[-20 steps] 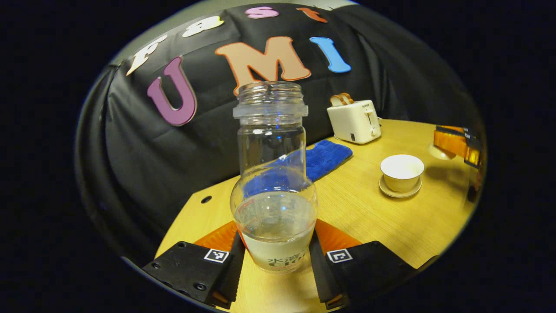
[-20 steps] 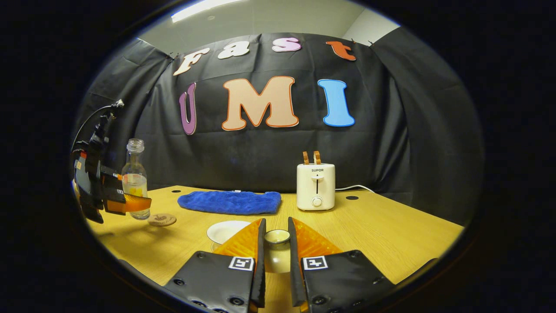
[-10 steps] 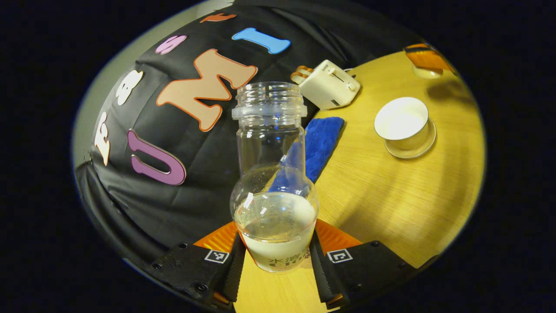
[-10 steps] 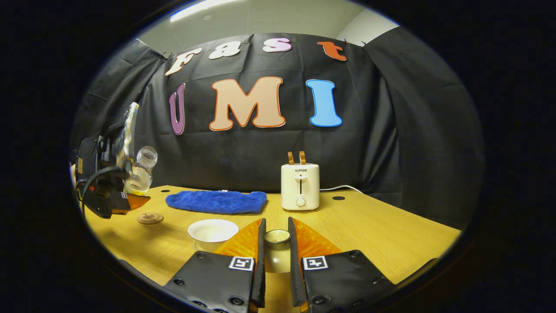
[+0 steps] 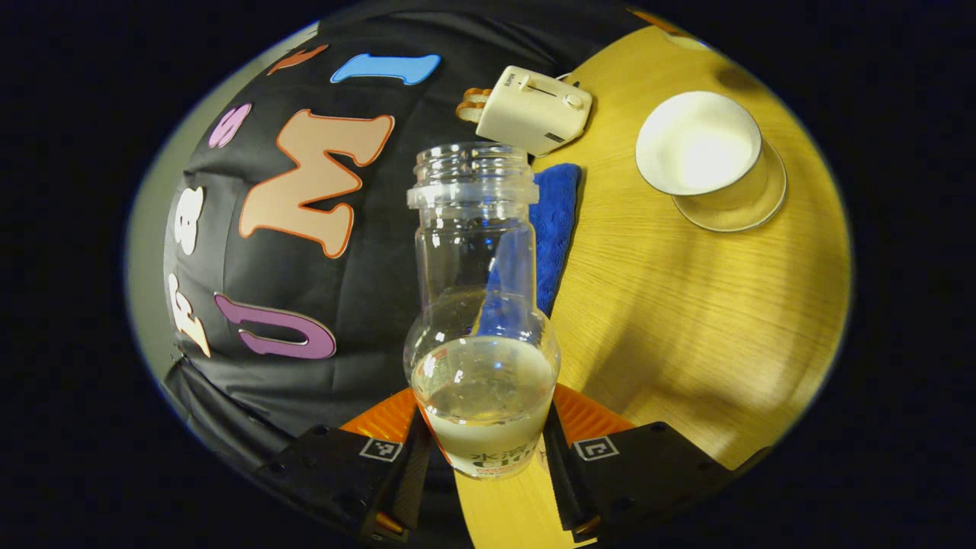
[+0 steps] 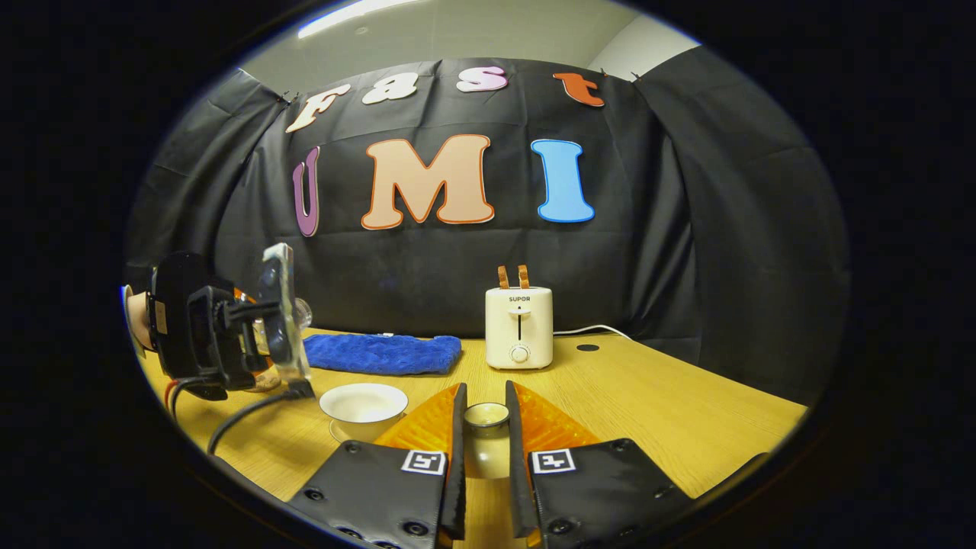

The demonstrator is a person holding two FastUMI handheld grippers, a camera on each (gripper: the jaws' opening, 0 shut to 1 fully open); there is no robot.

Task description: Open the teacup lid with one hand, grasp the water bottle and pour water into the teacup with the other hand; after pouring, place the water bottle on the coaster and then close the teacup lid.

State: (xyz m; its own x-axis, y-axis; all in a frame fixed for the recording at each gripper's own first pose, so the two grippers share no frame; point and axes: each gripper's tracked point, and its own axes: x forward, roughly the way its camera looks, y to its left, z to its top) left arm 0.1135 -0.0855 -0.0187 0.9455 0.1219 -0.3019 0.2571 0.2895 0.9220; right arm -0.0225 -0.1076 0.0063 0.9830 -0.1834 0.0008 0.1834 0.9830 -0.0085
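Left gripper (image 5: 484,457) grasps the capless, part-filled clear water bottle (image 5: 479,320), tilted; right gripper (image 6: 486,450) grips the teacup lid (image 6: 486,415).

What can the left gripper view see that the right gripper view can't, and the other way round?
Left gripper view: the water bottle up close, squeezed by the left gripper, with water in its bottom and its mouth open. It also looks down into the teacup and its white inside.
Right gripper view: the teacup lid pinched in the right gripper, the outside of the left gripper with its cable, and the ceiling light.
Both: the teacup on its saucer, the toaster, the blue cloth and the wooden table.
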